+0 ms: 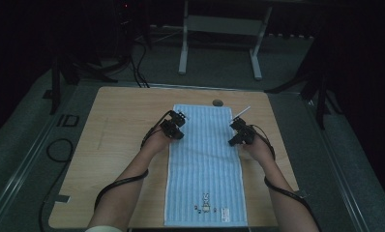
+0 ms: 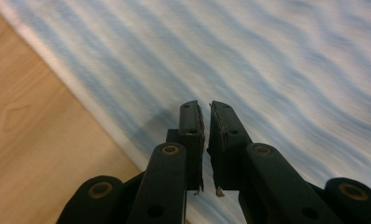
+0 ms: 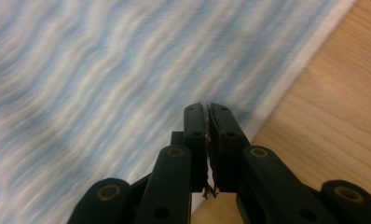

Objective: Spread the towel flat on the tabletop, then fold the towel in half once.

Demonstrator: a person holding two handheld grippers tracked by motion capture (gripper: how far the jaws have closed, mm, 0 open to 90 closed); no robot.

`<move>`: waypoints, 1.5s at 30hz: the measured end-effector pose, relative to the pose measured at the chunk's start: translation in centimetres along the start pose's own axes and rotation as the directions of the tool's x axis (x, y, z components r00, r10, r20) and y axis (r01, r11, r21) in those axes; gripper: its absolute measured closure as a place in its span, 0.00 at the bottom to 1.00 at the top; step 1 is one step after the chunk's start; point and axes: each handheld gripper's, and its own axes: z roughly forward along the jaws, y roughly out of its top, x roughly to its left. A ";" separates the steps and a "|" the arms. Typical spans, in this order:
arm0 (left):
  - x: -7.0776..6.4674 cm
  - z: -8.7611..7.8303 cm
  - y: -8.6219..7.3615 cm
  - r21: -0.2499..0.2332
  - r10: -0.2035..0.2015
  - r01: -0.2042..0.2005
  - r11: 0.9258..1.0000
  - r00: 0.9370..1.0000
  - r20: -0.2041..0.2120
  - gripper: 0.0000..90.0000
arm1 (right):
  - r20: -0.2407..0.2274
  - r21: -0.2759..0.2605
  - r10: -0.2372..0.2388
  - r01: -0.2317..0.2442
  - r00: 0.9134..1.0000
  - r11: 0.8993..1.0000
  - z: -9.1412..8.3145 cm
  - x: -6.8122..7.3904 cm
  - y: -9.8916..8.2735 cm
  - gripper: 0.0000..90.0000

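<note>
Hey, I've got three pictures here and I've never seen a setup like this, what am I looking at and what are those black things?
A person sits at a light wooden table and holds a black two-jaw hand tool in each hand. The wide picture comes from a fixed camera above, looking down; the forearms enter from the bottom. There you see the left tool and the right tool, one at each long edge of a light blue striped towel spread flat, with a small rabbit picture near the person's end.

The other two pictures come from little cameras riding on the tools, looking along their jaws. The left tool has a thin gap between its jaws; the right tool is closed. Both hover over the towel's edge. Nothing is held; only a few loose threads cling to the jaws.
</note>
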 end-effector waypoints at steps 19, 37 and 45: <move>-6.3 -2.3 -7.3 0.036 0.111 -0.117 0.992 0.984 0.140 0.91 | -0.061 -0.007 -0.092 0.091 0.994 0.996 -0.4 3.4 -4.1 0.94; -7.3 -3.1 -7.4 0.009 0.124 -0.126 0.992 0.981 0.148 0.89 | -0.066 -0.061 -0.139 0.135 0.988 0.989 -2.7 4.7 -5.4 0.91; -5.5 -4.6 -8.4 -0.012 0.070 -0.069 0.998 0.990 0.122 0.74 | -0.052 -0.065 -0.110 0.106 0.993 0.992 -3.9 3.4 -6.5 0.79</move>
